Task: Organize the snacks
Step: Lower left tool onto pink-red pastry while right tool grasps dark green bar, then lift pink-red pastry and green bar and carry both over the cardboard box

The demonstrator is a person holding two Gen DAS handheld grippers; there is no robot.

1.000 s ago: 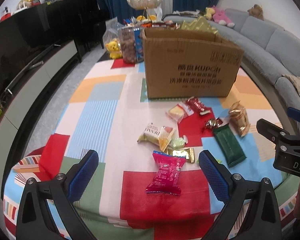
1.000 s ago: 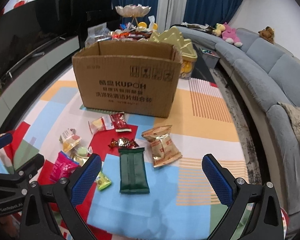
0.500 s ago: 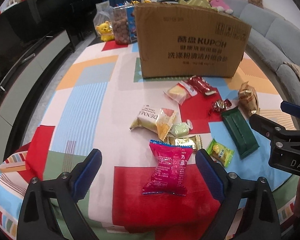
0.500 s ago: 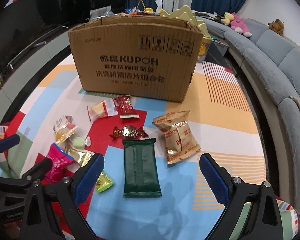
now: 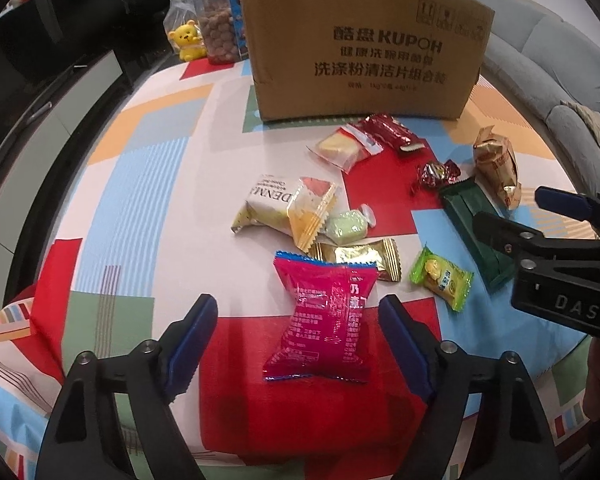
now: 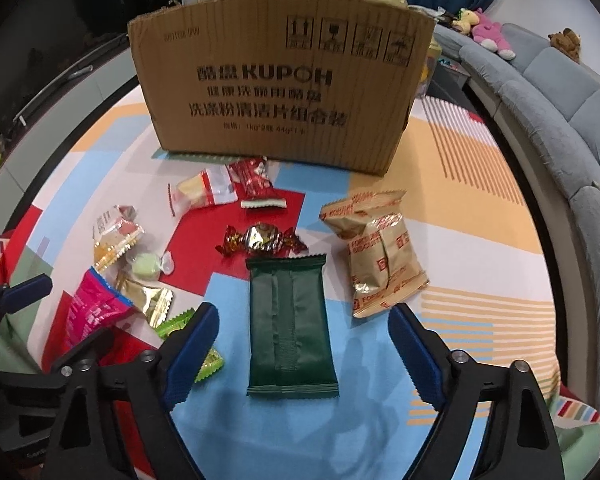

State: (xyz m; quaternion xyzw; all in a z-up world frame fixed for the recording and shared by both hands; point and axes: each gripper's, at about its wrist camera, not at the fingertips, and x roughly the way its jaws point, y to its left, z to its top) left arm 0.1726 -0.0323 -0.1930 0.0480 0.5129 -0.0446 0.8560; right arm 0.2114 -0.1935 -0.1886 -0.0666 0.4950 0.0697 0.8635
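Note:
Several wrapped snacks lie on the patchwork tablecloth (image 5: 140,184) in front of a brown cardboard box (image 5: 364,44), which also shows in the right wrist view (image 6: 276,92). My left gripper (image 5: 300,344) is open, its jaws on either side of a pink packet (image 5: 324,320). My right gripper (image 6: 300,352) is open, its jaws on either side of a dark green packet (image 6: 290,324). The right gripper also shows at the right of the left wrist view (image 5: 540,224). A gold biscuit pack (image 6: 380,256) lies right of the green packet.
A white packet (image 5: 268,204), gold wafer (image 5: 360,256), lime candy (image 5: 440,280), red bar (image 5: 392,136) and foil candy (image 6: 260,238) lie between. A jar of snacks (image 5: 220,28) and yellow bear (image 5: 188,40) stand back left. A grey sofa (image 6: 560,104) curves right.
Both grippers have moved forward and down towards the table. The pink packet now sits between the left jaws and the green packet between the right jaws.

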